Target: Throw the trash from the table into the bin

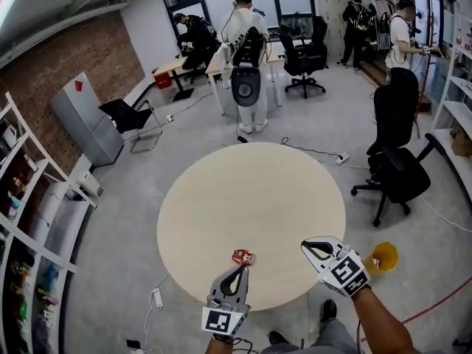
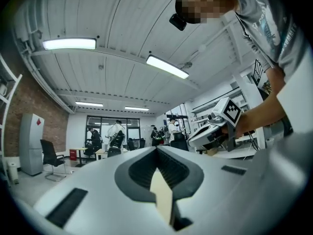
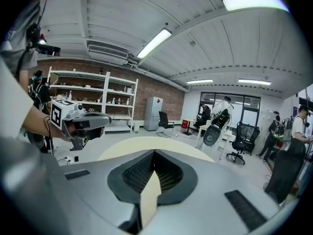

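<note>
Left gripper sits at the near edge of the head view, marker cube toward the person and tips pointing far, over the near rim of the round table. Its own view shows the jaws closed tip to tip with nothing between them.

Task item: one small red packet lies on the tabletop close to the near edge, just beyond the left gripper's tips. Whether they touch cannot be told.

Right gripper is to the right of the packet, at the table's near right rim, angled toward the far left. Its jaws are likewise clenched and empty. The bare right forearm enters from the lower right corner.

Container: a yellow bin stands upright on the floor, right of the table and just right of the right gripper. Its mouth is open; the contents cannot be made out.

Surroundings: a black office chair stands on the floor right of the table. White shelving with small items lines the left wall, and a grey cabinet stands beyond it against the brick. A power strip lies on the floor near the table's near left side. Several people stand at desks at the far end of the room.
</note>
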`<act>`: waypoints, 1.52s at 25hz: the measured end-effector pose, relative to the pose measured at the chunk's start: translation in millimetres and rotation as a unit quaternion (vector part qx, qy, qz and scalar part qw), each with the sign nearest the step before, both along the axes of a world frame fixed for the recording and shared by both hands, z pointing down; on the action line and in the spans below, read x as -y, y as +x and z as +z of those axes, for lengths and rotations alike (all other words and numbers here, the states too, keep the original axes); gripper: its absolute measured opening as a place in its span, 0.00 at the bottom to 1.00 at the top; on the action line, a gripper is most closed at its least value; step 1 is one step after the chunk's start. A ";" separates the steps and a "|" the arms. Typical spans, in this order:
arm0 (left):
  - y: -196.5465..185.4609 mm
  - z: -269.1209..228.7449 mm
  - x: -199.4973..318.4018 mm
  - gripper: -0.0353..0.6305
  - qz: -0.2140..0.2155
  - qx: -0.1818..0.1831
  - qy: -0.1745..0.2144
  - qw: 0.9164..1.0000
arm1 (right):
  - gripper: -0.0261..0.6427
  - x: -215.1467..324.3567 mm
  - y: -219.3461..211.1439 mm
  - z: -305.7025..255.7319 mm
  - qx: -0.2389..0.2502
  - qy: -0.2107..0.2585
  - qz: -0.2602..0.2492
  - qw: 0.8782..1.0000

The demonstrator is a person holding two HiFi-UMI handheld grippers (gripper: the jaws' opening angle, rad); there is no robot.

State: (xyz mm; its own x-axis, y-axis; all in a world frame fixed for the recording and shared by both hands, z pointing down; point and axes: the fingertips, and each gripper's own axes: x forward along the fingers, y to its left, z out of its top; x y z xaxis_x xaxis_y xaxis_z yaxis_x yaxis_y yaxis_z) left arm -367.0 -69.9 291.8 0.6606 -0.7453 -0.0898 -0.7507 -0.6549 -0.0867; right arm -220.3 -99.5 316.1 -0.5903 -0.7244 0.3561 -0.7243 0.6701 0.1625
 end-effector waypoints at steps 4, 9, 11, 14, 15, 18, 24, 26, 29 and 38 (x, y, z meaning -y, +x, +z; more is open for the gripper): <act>-35.0 25.8 14.3 0.10 -0.040 -0.015 -0.019 0.999 | 0.05 21.8 -39.9 23.7 -0.002 -0.024 -0.033 0.999; -60.1 64.4 36.2 0.10 -0.078 0.007 -0.050 0.996 | 0.05 53.9 -90.9 80.7 0.000 -0.076 -0.097 0.992; -58.0 75.5 53.4 0.10 -0.082 0.007 -0.050 0.995 | 0.05 75.9 -105.9 108.2 -0.003 -0.094 -0.121 0.988; -60.8 96.9 77.4 0.10 -0.099 0.008 -0.060 0.993 | 0.06 104.4 -133.5 152.9 -0.006 -0.127 -0.151 0.980; -65.9 104.1 85.4 0.10 -0.110 0.007 -0.066 0.992 | 0.14 110.3 -145.0 168.1 -0.008 -0.142 -0.162 0.976; -84.1 123.2 108.5 0.10 -0.136 -0.002 -0.085 0.987 | 0.32 123.1 -178.9 210.4 -0.024 -0.184 -0.194 0.963; -118.7 147.3 140.4 0.10 -0.169 -0.027 -0.118 0.978 | 0.46 141.5 -227.5 276.7 -0.075 -0.236 -0.232 0.941; -129.7 155.0 146.8 0.10 -0.180 -0.031 -0.132 0.974 | 0.46 145.5 -237.7 294.8 -0.094 -0.245 -0.243 0.934; -136.9 169.6 153.6 0.10 -0.186 -0.032 -0.147 0.971 | 0.47 145.9 -245.2 320.8 -0.116 -0.264 -0.259 0.922; -135.9 184.8 166.0 0.10 -0.184 -0.039 -0.161 0.969 | 0.47 159.8 -247.6 344.5 -0.196 -0.219 -0.266 0.918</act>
